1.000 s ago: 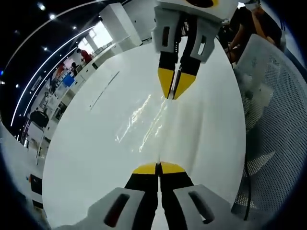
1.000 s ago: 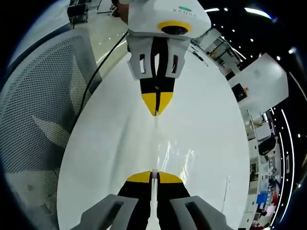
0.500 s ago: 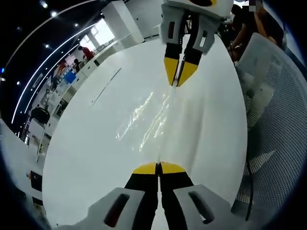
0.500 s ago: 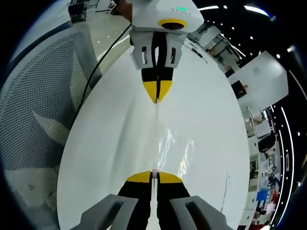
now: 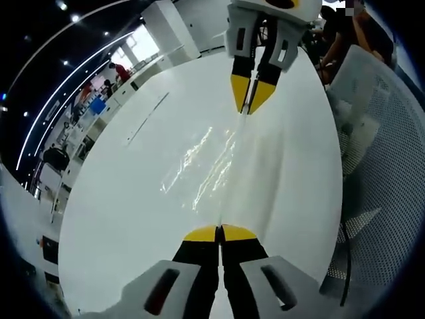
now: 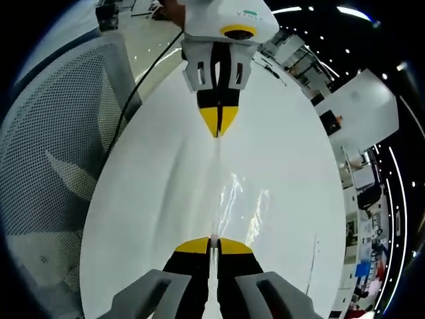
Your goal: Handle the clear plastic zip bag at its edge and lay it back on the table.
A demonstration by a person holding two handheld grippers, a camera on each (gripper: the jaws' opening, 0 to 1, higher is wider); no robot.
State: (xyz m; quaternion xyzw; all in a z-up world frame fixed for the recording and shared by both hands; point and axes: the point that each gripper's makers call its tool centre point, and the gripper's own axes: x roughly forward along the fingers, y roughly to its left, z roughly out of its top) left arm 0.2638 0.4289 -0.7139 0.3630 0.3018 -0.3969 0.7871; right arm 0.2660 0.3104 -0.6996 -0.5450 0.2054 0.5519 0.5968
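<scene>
- We clamp our left yellow-tipped gripper (image 5: 219, 234) on one edge of the clear plastic zip bag (image 5: 202, 163)
- Our right yellow-tipped gripper (image 6: 214, 244) pinches the opposite edge
- The bag stretches between us over the glossy white table (image 5: 119, 199), beside a white mesh chair (image 6: 53, 153)

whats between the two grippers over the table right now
The clear plastic zip bag spans the stretch, its edge pinched by the left gripper and the right gripper, above the white table. The left gripper view shows it.
</scene>
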